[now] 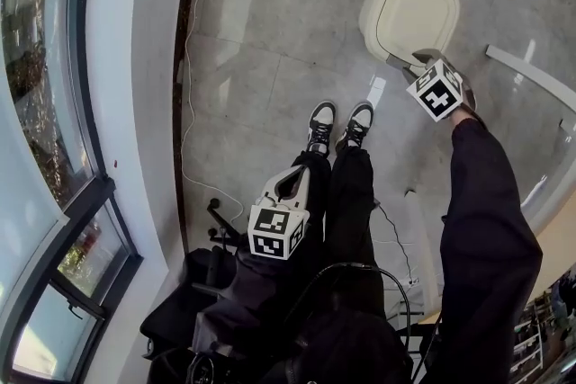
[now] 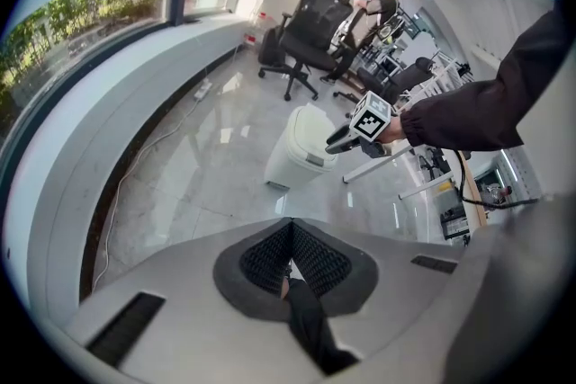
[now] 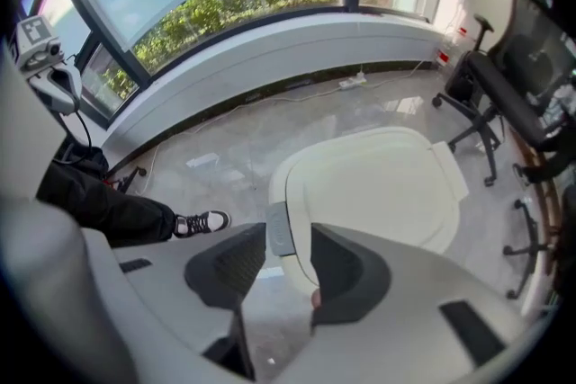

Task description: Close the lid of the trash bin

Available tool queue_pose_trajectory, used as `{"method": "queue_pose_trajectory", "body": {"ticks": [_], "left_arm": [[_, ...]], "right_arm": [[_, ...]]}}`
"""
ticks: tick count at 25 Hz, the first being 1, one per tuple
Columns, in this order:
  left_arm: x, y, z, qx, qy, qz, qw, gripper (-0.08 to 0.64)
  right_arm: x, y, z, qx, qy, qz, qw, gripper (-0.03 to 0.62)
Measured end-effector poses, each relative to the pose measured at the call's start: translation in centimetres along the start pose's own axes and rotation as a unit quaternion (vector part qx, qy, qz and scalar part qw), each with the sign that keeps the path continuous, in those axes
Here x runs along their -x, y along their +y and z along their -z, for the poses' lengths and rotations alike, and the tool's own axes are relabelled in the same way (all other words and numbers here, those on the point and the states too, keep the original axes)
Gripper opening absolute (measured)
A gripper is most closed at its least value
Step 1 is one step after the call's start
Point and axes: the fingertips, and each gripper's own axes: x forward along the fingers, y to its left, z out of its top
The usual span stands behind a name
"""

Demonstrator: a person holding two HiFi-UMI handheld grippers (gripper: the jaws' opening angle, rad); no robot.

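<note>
The cream trash bin (image 1: pixel 409 9) stands on the grey floor ahead of the person's shoes, with its lid lying flat on top. Seen from the right gripper view, the lid (image 3: pixel 378 184) fills the middle and a grey latch tab (image 3: pixel 279 229) sits at its front edge. My right gripper (image 1: pixel 418 60) hovers at that front edge, open, the tab showing in the gap of my right gripper (image 3: pixel 288 252). My left gripper (image 1: pixel 292 180) is held low by the person's legs, far from the bin, shut and empty. From the left gripper (image 2: pixel 288 234) the bin (image 2: pixel 301 148) shows at a distance.
A curved window wall (image 1: pixel 135 103) runs along the left with a cable (image 1: pixel 189 103) on the floor beside it. Black office chairs (image 2: pixel 306 31) stand beyond the bin. A white bar (image 1: pixel 531 76) lies at the right. The person's shoes (image 1: pixel 340 126) are just before the bin.
</note>
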Motion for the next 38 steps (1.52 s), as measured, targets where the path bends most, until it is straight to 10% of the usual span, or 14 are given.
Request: {"method": "queue_pose_trajectory", "body": {"ticks": [6, 14, 29, 38], "left_arm": [[4.5, -3.8, -10.1, -0.062, -0.083, 0.015, 0.9946, 0.002], [13.4, -9.8, -18.1, -0.121, -0.160, 0.031, 0.9792, 0.002], [29.3, -23.1, -27.3, -0.194, -0.291, 0.087, 0.9328, 0.002], [35.5, -28.2, -32.1, -0.228, -0.358, 0.106, 0.8993, 0.002]], "right_arm": [[12.2, 2.1, -3.9, -0.095, -0.121, 0.046, 0.987, 0.141], [29.4, 6.5, -5.8, -0.205, -0.258, 0.142, 0.933, 0.030], [54.9, 14.6, -8.2, -0.266, -0.444, 0.220, 0.827, 0.006], [65.7, 14.5, -11.2, -0.221, -0.511, 0.286, 0.780, 0.006]]}}
